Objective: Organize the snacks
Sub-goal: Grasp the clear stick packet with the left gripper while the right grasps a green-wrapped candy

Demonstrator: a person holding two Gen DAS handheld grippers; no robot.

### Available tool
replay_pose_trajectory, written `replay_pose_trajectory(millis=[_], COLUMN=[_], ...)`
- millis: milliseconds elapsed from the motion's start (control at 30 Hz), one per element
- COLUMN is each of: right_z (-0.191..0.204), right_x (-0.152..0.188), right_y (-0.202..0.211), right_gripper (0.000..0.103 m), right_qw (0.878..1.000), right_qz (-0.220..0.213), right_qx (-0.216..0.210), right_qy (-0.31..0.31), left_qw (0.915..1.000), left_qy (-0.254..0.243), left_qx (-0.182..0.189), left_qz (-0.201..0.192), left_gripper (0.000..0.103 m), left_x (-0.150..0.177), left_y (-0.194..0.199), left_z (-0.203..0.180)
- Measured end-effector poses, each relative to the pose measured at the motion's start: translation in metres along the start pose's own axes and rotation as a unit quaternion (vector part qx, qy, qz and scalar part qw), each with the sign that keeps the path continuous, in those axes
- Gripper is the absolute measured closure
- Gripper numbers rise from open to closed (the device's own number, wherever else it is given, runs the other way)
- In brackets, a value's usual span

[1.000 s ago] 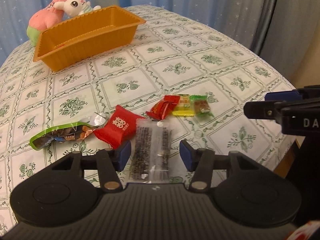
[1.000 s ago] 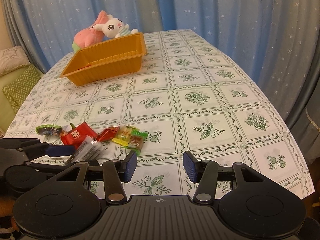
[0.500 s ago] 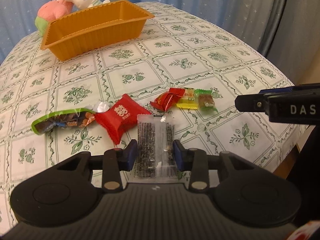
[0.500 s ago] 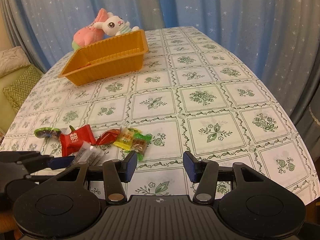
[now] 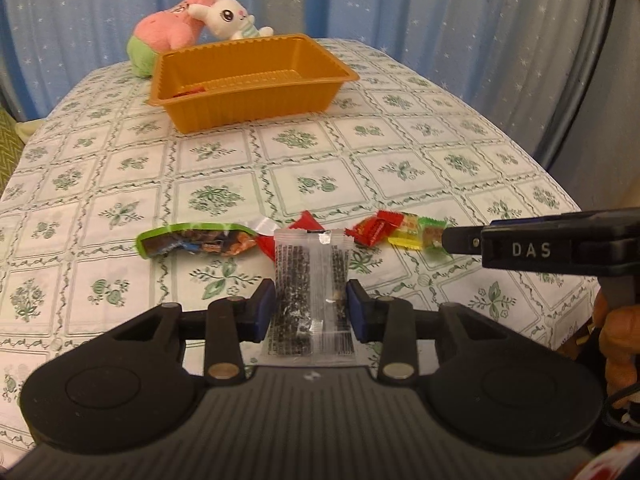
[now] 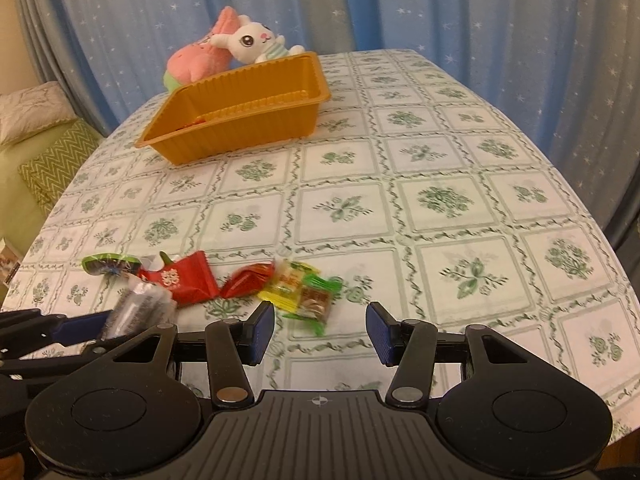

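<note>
My left gripper is shut on a clear packet of dark seeds, lifted off the cloth and standing upright between the blue pads. Behind it lie a green-edged snack bag, a red packet, a small red candy, a yellow candy and a green-wrapped candy. My right gripper stands open just in front of the green-wrapped candy, nothing between its pads. The orange tray sits at the far side of the table with something red lying inside.
Two plush toys lean behind the tray. The floral tablecloth runs bare to the right and drops off at the rounded edge. Blue starred curtains hang behind. A green cushion lies off the table's left side.
The left gripper closed on the seed packet and lifted it off the table. The right gripper moved closer to the candies, its jaws unchanged.
</note>
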State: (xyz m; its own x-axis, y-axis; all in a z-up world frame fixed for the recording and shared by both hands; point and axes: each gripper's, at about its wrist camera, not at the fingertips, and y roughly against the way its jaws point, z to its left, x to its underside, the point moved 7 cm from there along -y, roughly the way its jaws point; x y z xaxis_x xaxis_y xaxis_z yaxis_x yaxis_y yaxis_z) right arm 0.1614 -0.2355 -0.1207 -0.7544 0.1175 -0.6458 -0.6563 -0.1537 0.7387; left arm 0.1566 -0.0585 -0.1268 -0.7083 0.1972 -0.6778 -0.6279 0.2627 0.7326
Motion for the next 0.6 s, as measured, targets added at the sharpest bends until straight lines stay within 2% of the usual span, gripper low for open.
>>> replay_pose_trajectory(millis=[233, 467, 500, 533, 600], right_z=[0.001, -0.005, -0.004, -0.004, -0.004], right_x=[0.002, -0.005, -0.005, -0.004, -0.002], right_y=[-0.013, -0.034, -0.037, -0.041, -0.045], right_gripper=[0.051, 0.052, 0.055, 0.063, 0.068], right_qw=[1.000, 1.000, 1.000, 1.000, 1.000], right_qz=[0.004, 0.005, 0.007, 0.011, 0.016], right_qx=[-0.001, 0.017, 0.017, 0.019, 0.022], right_qy=[-0.003, -0.013, -0.011, -0.007, -0.002], left_qw=[0.9999, 0.9998, 0.9998, 0.9998, 0.9998], left_qy=[0.008, 0.009, 0.009, 0.009, 0.009], left_qx=[-0.012, -0.013, -0.012, -0.012, -0.012], left_qz=[0.004, 0.012, 0.013, 0.014, 0.015], left_gripper=[0.068, 0.068, 0.068, 0.068, 0.068], left_x=[0.000, 0.003, 0.003, 0.004, 0.004], left_y=[-0.002, -0.008, -0.008, -0.009, -0.009], left_z=[0.011, 0.013, 0.013, 0.013, 0.013])
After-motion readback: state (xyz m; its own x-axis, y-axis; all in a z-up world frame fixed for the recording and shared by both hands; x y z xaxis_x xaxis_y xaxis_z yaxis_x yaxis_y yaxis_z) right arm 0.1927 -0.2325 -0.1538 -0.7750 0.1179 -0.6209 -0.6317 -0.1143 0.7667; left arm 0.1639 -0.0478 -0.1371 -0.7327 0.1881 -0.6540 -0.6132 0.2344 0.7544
